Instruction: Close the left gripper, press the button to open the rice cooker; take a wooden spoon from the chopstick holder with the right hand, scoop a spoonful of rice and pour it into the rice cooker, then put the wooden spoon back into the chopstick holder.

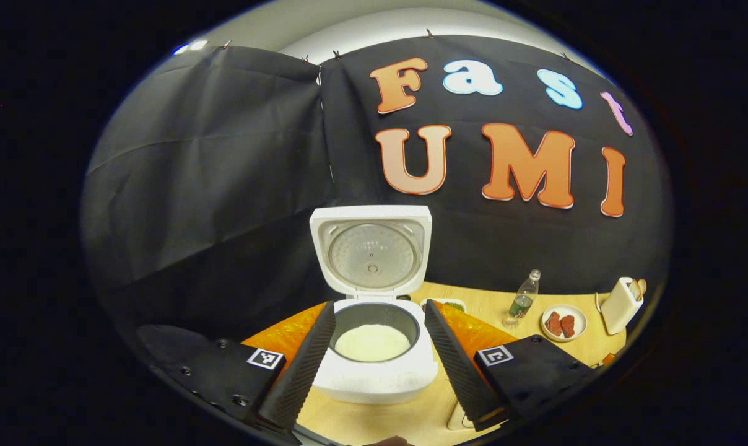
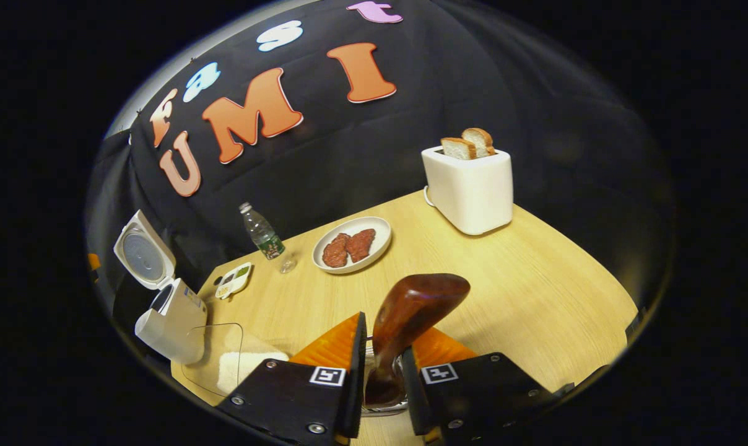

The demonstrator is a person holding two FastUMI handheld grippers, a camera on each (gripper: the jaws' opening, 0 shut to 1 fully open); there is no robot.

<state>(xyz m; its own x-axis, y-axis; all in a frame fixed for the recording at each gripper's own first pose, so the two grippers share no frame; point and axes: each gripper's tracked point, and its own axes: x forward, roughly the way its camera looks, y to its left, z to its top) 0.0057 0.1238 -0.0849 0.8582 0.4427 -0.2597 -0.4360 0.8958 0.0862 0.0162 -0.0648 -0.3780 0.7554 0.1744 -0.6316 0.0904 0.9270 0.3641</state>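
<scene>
Between right gripper [image 2: 379, 365] fingers: wooden spoon [image 2: 411, 316] clamped, bowl up, above chopstick holder [image 2: 383, 406]. Left gripper [image 1: 374, 365] jaws spread, rice cooker [image 1: 374, 347] between, lid up, rice inside. Far right: toaster [image 2: 470, 186].

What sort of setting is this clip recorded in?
Likely a staged kitchen tabletop in a booth: an open white rice cooker, a white toaster holding bread and a white plate of meat on a light wooden table.

Wooden table [image 2: 535, 291]: cooker [image 2: 169, 325], toaster [image 2: 473, 189], plate [image 2: 352, 244].

Wooden spoon [image 2: 411, 310] handle hidden between fingers.
</scene>
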